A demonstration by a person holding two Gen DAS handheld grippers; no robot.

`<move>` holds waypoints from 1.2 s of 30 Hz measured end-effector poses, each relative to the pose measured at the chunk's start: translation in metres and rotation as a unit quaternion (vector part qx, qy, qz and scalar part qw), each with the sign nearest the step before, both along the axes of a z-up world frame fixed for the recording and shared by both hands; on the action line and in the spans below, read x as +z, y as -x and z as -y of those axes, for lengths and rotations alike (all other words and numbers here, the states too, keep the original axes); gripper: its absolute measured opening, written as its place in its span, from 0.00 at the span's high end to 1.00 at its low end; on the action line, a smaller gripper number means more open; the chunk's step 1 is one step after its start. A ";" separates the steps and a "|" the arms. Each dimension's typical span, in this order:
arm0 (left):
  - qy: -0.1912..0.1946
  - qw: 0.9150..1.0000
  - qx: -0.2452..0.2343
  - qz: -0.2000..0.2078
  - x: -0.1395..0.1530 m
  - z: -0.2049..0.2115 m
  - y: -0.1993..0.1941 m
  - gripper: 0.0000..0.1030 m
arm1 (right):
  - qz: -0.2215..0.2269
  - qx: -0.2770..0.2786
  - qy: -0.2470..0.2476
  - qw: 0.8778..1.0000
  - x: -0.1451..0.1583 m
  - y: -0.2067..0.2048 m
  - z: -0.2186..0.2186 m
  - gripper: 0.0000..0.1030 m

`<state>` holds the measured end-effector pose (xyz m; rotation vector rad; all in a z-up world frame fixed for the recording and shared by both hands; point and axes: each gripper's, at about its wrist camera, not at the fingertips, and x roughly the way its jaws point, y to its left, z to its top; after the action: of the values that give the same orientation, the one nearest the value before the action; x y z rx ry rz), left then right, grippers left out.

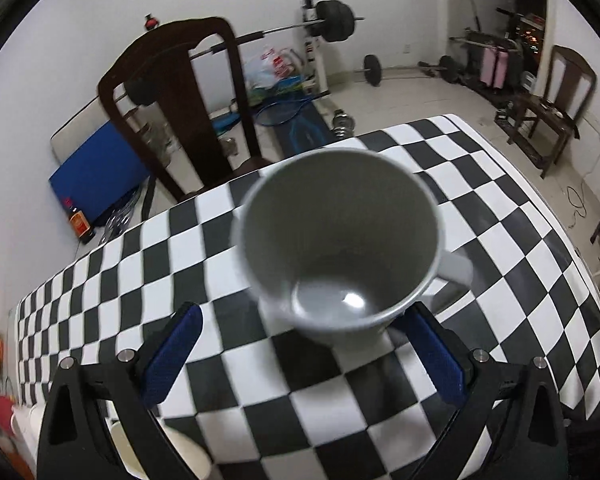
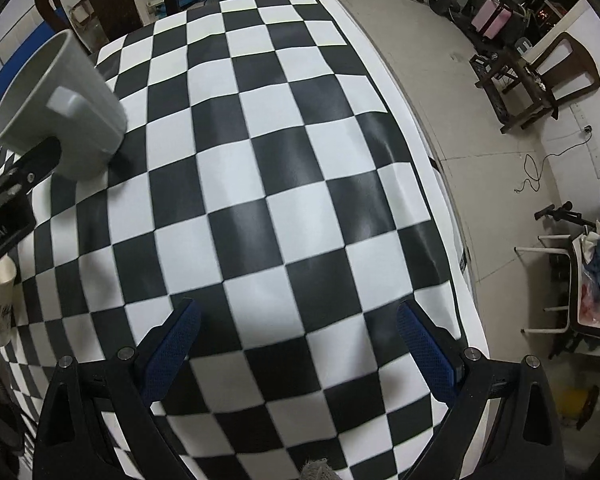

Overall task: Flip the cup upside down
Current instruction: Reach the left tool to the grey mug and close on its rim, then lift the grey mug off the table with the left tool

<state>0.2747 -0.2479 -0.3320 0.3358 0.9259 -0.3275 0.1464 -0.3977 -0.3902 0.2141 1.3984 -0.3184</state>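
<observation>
A grey mug (image 1: 340,240) stands on the checkered tablecloth (image 1: 260,380), its mouth up and slightly blurred, its handle pointing right. My left gripper (image 1: 304,320) is open, its blue pads (image 1: 172,360) spread on either side of the mug's base without clamping it. In the right wrist view the mug (image 2: 60,104) appears at far left, tilted by the lens, with the left gripper's black finger beside its base. My right gripper (image 2: 298,316) is open and empty over the tablecloth (image 2: 284,184), well to the right of the mug.
A dark wooden chair (image 1: 172,112) stands behind the table's far edge. A paper cup (image 1: 160,456) sits at the near left; it also shows in the right wrist view (image 2: 0,292). Weights and a barbell rack (image 1: 320,24) fill the floor beyond. The table's right edge (image 2: 432,160) drops to the floor.
</observation>
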 end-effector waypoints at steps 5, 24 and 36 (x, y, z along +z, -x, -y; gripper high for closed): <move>0.009 1.000 -0.021 0.019 -0.005 0.011 -0.006 0.10 | 0.011 0.013 0.005 1.000 -0.010 -0.005 0.013 0.03; 0.041 0.996 -0.012 0.081 0.024 0.001 0.007 0.22 | 0.008 0.007 0.018 1.000 -0.019 0.022 0.044 0.03; 0.034 0.999 -0.022 0.035 0.096 -0.039 0.085 0.22 | 0.007 0.012 -0.002 1.000 0.033 0.097 0.019 0.03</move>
<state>0.1900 -0.2091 -0.2357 0.3032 0.8375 -0.3855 0.0490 -0.4168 -0.3574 0.2021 1.3869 -0.2952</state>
